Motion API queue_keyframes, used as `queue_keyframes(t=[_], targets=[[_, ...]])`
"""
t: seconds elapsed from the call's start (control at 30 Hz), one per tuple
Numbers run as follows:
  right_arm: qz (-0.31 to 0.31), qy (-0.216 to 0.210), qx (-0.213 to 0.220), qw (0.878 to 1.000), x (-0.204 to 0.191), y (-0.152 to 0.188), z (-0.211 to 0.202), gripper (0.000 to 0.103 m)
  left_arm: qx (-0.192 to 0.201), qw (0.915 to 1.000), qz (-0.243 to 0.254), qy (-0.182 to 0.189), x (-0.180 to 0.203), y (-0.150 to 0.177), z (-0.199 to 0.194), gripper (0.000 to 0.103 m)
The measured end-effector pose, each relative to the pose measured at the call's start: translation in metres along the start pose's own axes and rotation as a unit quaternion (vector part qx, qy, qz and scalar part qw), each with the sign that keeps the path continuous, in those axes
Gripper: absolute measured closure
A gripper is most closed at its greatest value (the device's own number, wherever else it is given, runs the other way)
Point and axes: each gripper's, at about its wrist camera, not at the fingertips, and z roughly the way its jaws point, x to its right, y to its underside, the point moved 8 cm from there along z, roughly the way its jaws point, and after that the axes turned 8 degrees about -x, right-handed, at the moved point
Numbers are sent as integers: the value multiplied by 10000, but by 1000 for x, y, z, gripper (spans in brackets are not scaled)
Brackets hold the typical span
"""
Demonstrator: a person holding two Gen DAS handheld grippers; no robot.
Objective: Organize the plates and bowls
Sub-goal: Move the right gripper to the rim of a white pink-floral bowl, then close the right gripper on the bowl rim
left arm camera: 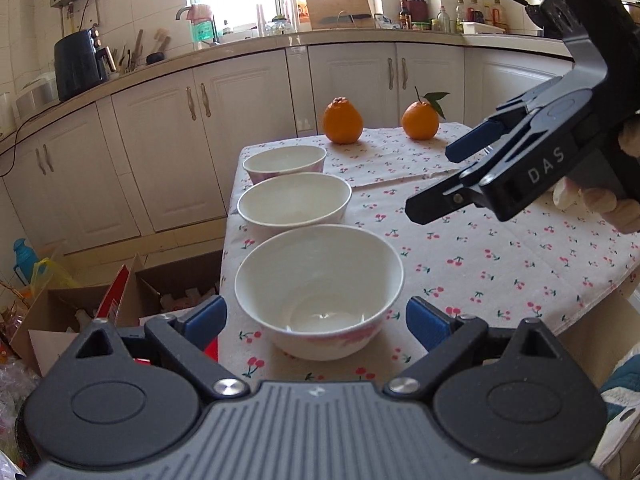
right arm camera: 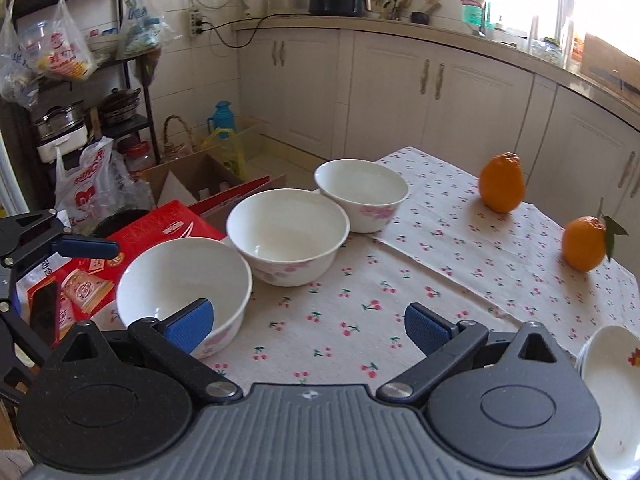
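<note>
White porcelain bowls stand in a row along the left edge of the table (left arm camera: 500,248), each empty: the near bowl (left arm camera: 319,292) at lower centre of the left wrist view, the middle bowl (left arm camera: 295,199) just behind it, the far bowl (left arm camera: 285,163) beyond. The left gripper (left arm camera: 316,322) has its blue pads spread wide on either side of the near bowl without touching it, probably lined up to take it for stacking. The right gripper (right arm camera: 309,322) is also parted and holds nothing, over bare cloth at lower centre of its own view. A stack of plates (right arm camera: 612,392) sits at that view's lower right edge. Two oranges (left arm camera: 343,121) rest at the table's far side
</note>
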Motion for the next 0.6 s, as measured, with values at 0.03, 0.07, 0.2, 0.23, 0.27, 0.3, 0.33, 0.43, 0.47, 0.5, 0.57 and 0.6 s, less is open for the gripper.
queue_keyframes(t=[0.03,0.07,0.2,0.23,0.27,0.3,0.33,0.43,0.47,0.5,0.57,0.6], targets=[[-45,-74,-43,10000,-5,-2,4,0,-28,10000,-16,44,-3,2,3,7],[-85,-134,-68,9999,-10,-3,7,0,-58,10000,-29,74,-5,3,6,7],[-112,-377,-148,9991,-24,-10,18,0,-129,9998,8,178,-12,8,16,7],[-122,-437,-169,9988,-27,-11,21,0,-139,9997,30,200,-13,9,18,7],[-147,-513,-214,9983,-30,-12,24,1,-142,9996,56,216,-14,10,19,7],[-159,-555,-248,9980,-32,-12,28,2,-143,9996,81,244,-13,10,20,7],[-168,-593,-287,9977,-34,-12,31,4,-137,9995,102,268,-13,10,21,7],[-201,-762,-407,9961,-38,-13,38,14,-119,9992,139,343,-13,11,22,8],[-194,-812,-456,9955,-39,-13,40,17,-114,9991,132,386,-13,11,23,8],[-186,-854,-494,9949,-40,-14,43,19,-115,9990,128,420,-12,10,23,9],[-150,-938,-546,9940,-40,-14,47,23,-111,9988,148,464,-11,9,24,11],[-115,-1004,-561,9933,-40,-15,49,25,-105,9985,163,503,-10,9,24,13]])
